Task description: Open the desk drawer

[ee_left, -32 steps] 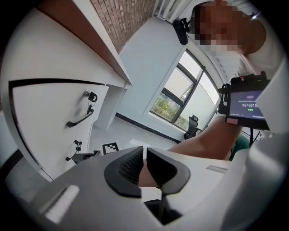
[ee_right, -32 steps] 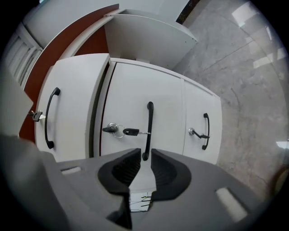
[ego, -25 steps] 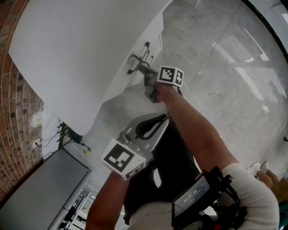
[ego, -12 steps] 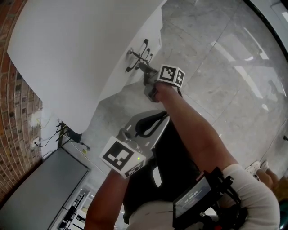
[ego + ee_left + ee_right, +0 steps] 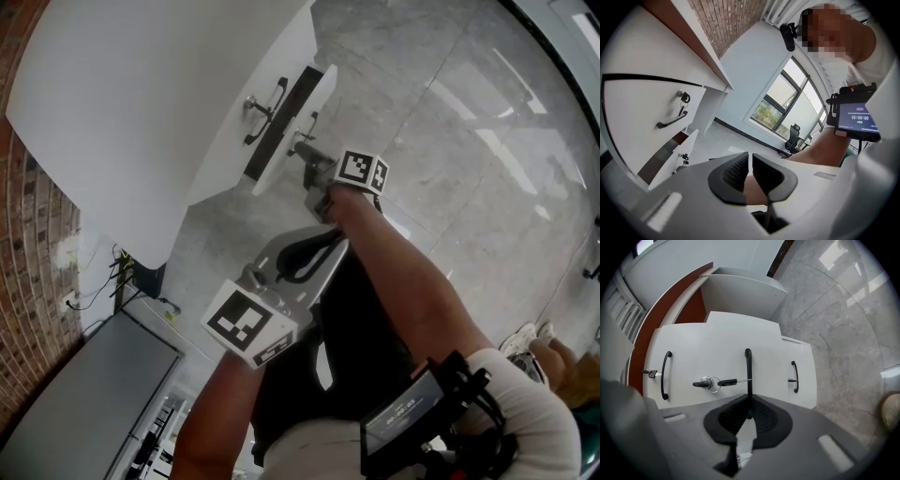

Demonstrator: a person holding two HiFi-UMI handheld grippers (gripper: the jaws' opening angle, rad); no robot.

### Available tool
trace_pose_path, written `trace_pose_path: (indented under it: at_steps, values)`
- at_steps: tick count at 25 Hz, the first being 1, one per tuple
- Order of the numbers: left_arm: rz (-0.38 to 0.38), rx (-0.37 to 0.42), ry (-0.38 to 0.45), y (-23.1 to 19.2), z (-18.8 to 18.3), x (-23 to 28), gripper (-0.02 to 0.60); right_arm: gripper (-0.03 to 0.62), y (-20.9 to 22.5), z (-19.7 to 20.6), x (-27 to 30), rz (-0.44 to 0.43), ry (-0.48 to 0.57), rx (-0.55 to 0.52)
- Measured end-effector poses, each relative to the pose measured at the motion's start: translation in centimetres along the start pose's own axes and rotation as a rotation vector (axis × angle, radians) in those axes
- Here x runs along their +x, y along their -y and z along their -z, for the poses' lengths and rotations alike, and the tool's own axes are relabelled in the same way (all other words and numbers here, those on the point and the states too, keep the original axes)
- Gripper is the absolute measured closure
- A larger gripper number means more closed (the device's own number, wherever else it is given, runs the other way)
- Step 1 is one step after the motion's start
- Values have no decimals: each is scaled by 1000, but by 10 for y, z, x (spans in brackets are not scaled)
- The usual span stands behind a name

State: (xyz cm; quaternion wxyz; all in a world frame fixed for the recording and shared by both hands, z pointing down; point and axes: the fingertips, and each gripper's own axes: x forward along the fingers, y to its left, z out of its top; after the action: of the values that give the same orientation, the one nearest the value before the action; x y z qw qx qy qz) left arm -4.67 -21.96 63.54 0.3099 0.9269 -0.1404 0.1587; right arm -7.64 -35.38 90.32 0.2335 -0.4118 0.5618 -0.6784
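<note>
The white desk has a stack of drawers with black handles. The middle drawer stands pulled out from the stack, with a dark gap behind its front. My right gripper is shut on that drawer's handle, which runs straight into the jaws in the right gripper view. A key hangs in the lock beside it. My left gripper hangs lower, over my lap, shut with nothing in it. In the left gripper view the upper drawer's handle and the pulled-out drawer show at left.
Two more drawer handles flank the held one. A grey panel and cables sit by the brick wall. Marble floor stretches right of the desk. A screen device is strapped to my right arm.
The drawer front, flush with the desk one second ago, has slid out towards me with my right gripper shut on its handle. The left gripper has barely moved.
</note>
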Motion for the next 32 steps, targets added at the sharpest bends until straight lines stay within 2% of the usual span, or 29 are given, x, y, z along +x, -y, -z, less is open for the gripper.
trace_pose_path:
  at_steps: [14, 25, 32]
  values:
    - [45, -18, 9, 28, -1, 8, 548, 576, 19, 0, -62, 56, 23, 2]
    - [51, -33, 4, 35, 3, 10, 546, 572, 20, 0, -63, 102, 11, -48]
    - [52, -31, 10, 38, 2, 9, 545, 543, 21, 0, -67, 121, 13, -48]
